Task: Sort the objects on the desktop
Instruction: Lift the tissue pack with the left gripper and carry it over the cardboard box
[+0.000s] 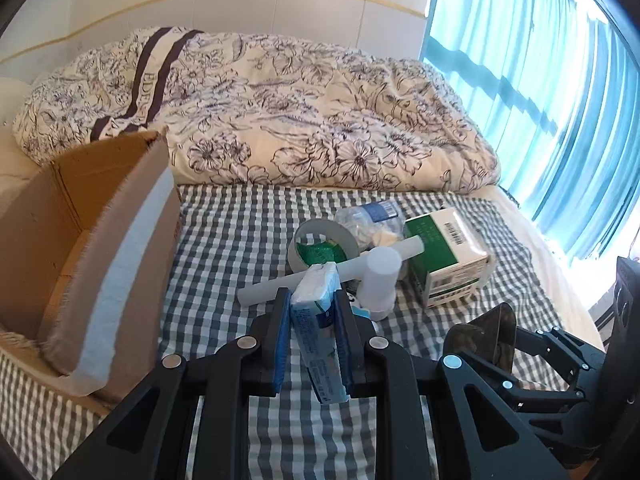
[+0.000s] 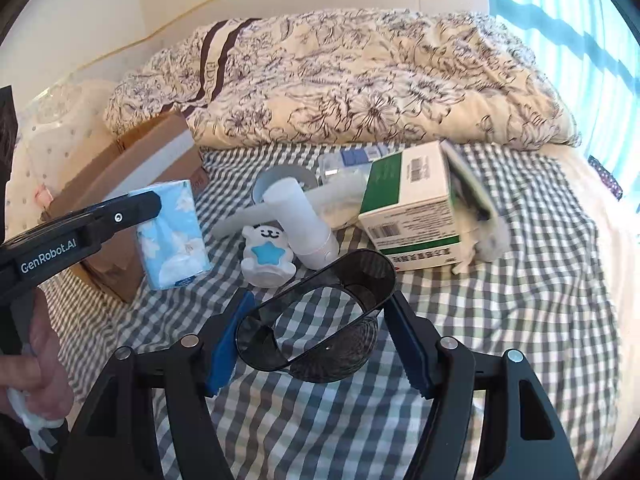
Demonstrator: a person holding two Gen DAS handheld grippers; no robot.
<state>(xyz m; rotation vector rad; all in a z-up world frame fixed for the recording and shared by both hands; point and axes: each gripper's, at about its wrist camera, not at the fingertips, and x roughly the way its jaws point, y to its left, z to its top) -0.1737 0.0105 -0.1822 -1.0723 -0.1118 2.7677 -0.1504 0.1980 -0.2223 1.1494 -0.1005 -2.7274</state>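
- Two things are already in hand over the bed (image 2: 540, 320), whose checked sheet carries the rest
- cardboard box (image 1: 100, 216) stands open at the left edge, probably the place for sorted items
- green-and-white carton (image 2: 412, 208) lies on its side, stiff and light by the look of it; take it across its flat faces
- dark plastic cup (image 2: 320, 320) sits squeezed oval inside the right hand-held gripper (image 2: 316, 340), which pinches its rim; thin walls flex, so ease the pressure
- tissue pack (image 1: 316, 320) is soft and light, clamped across its narrow sides by the left hand-held gripper (image 1: 312, 336), near the box
- bear figure (image 2: 266, 256) looks smooth and rounded, so a grip may slip
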